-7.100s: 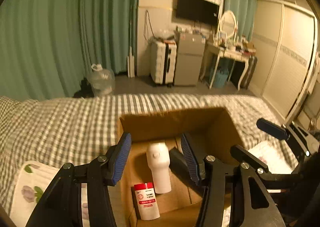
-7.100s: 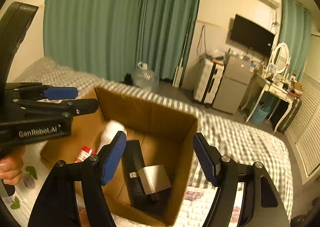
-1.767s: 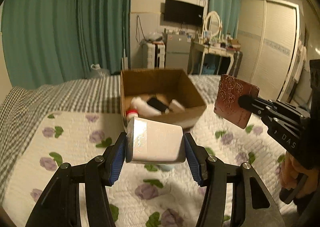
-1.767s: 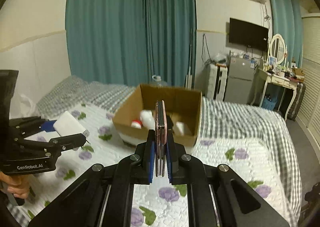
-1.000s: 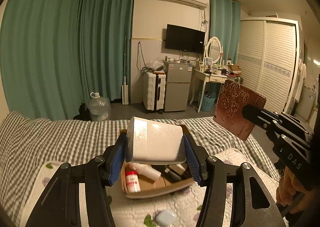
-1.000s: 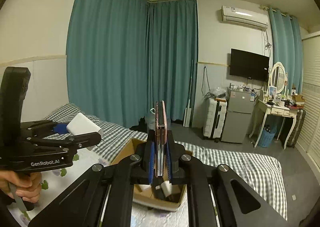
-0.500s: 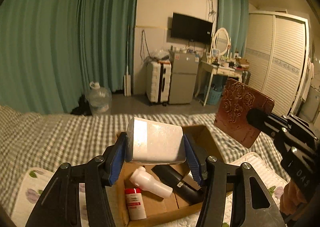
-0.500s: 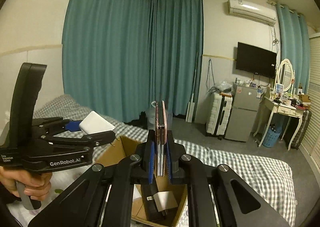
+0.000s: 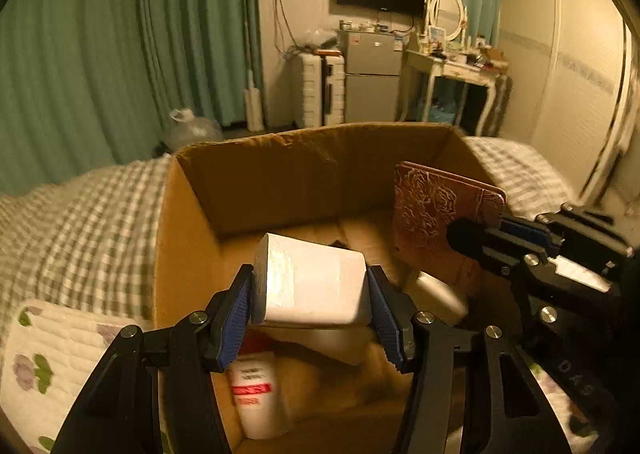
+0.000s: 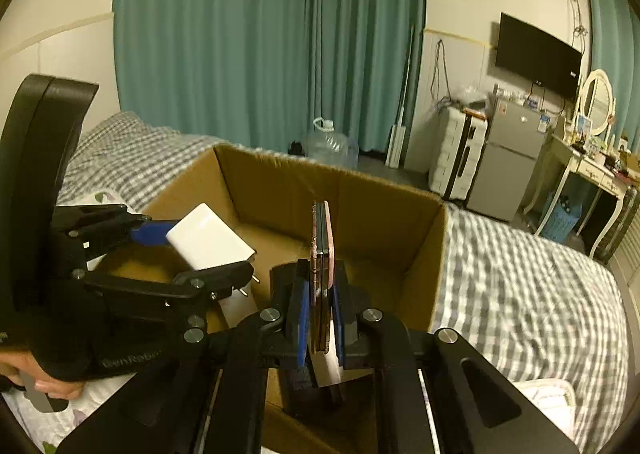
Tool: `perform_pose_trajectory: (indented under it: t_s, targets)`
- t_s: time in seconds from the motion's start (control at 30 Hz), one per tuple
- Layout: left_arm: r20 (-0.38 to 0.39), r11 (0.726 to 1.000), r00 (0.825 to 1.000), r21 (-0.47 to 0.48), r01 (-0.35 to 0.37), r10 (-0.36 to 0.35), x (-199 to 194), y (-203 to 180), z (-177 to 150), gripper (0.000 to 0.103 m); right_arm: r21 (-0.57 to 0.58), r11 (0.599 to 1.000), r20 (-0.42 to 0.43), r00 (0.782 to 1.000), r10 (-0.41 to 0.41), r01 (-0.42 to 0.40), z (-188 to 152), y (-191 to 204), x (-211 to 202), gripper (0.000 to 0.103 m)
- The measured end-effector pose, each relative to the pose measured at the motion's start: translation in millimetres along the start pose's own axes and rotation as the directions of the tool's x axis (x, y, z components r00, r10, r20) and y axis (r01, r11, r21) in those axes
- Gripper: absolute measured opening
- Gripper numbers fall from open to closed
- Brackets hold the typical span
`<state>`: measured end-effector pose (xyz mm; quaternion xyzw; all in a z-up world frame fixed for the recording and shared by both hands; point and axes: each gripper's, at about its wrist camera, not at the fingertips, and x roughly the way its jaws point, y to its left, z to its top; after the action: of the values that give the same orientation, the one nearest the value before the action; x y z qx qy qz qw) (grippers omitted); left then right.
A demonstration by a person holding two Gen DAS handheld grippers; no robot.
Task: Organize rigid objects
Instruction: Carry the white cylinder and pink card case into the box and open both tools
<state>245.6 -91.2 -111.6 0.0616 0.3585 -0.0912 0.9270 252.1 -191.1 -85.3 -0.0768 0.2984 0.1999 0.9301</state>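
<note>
My left gripper (image 9: pixel 310 304) is shut on a white charger block (image 9: pixel 310 286) and holds it low inside the open cardboard box (image 9: pixel 280 170). It also shows in the right wrist view (image 10: pixel 208 238), with plug prongs pointing down. My right gripper (image 10: pixel 320 318) is shut on a thin phone in a reddish embossed case (image 10: pixel 322 250), held upright on edge over the box (image 10: pixel 424 266). The case also shows in the left wrist view (image 9: pixel 436 214) at the box's right side. A white bottle with a red label (image 9: pixel 258 394) lies in the box below the charger.
The box stands on a bed with a checked sheet (image 9: pixel 80 222) and a flowered quilt (image 9: pixel 44 366). Another white object (image 9: pixel 436 296) lies in the box. Beyond the bed are green curtains (image 10: pixel 260 38), a water jug (image 10: pixel 328 144), a suitcase, a small fridge and a dressing table.
Both grippers have moved forward and down to the box. The charger and the phone case, earlier held high above it, now sit within its walls. Both grips are unchanged.
</note>
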Motion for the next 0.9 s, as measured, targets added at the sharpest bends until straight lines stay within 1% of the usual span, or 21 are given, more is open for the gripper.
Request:
perform_pose_trajectory:
  t_s: [0.03,0.1,0.2,0.27,0.37,0.43,0.53,0.6,0.67,0.7,0.73,0.9]
  targets:
    - [0.001,1.0,1.0,0.013,-0.014,0.014,1.6,-1.1,-1.6,0.057,-0.001,1.0,-0.009,1.0,0.001,-0.001,-1.0,-1.9,3.8,0.009]
    - [0.001,1.0,1.0,0.004,-0.006,0.006,1.8,0.6,-1.9,0.057,-0.006,1.0,-0.033,0.999,-0.007,0.007,-6.2,-2.8,11.8,0.009]
    - [-0.001,1.0,1.0,0.008,-0.004,0.004,1.5,-0.7,-0.1,0.057,-0.004,1.0,-0.034,0.999,-0.02,0.02,-10.8,-5.4,15.1,0.009]
    - [-0.006,1.0,1.0,0.01,-0.006,0.006,1.7,-1.6,0.1,0.059,0.007,1.0,-0.038,0.999,-0.018,0.018,-10.9,-8.4,15.0,0.009]
    - [-0.014,1.0,1.0,0.0,0.003,-0.003,0.9,0.1,2.0,0.059,0.025,1.0,-0.043,0.999,-0.017,0.018,-8.5,-10.4,10.9,0.01]
    - [-0.018,1.0,1.0,-0.011,-0.003,0.003,0.1,4.6,4.9,0.059,0.025,0.999,-0.045,0.999,-0.026,0.027,-5.9,-12.9,7.6,0.01]
    - [-0.001,1.0,1.0,-0.026,0.003,-0.003,-11.8,8.7,9.7,0.059,0.032,0.999,-0.027,0.999,-0.035,0.036,-4.1,-11.7,-6.1,0.011]
    - [0.015,0.999,1.0,-0.032,-0.008,0.009,-21.8,10.3,13.4,0.059,0.036,0.999,-0.003,0.999,-0.037,0.037,-1.4,-10.4,-16.4,0.011]
    - [0.03,0.999,0.999,-0.042,-0.016,0.017,-31.8,13.4,17.7,0.059,0.031,0.998,0.021,0.998,-0.051,0.051,2.0,-8.0,-27.3,0.017]
    - [0.037,0.999,0.999,-0.048,-0.018,0.02,-36.9,15.2,19.3,0.059,0.03,0.998,0.035,0.998,-0.059,0.058,5.3,-6.1,-32.1,0.025]
    - [0.048,0.998,0.999,-0.059,-0.021,0.024,-45.0,17.8,21.5,0.059,0.031,0.998,0.053,0.997,-0.063,0.062,8.0,-4.5,-39.3,0.03]
    - [0.084,0.995,0.996,-0.096,-0.027,0.035,-75.2,29.4,27.3,0.059,0.038,0.997,0.114,0.991,-0.07,0.066,16.9,2.0,-71.5,0.03]
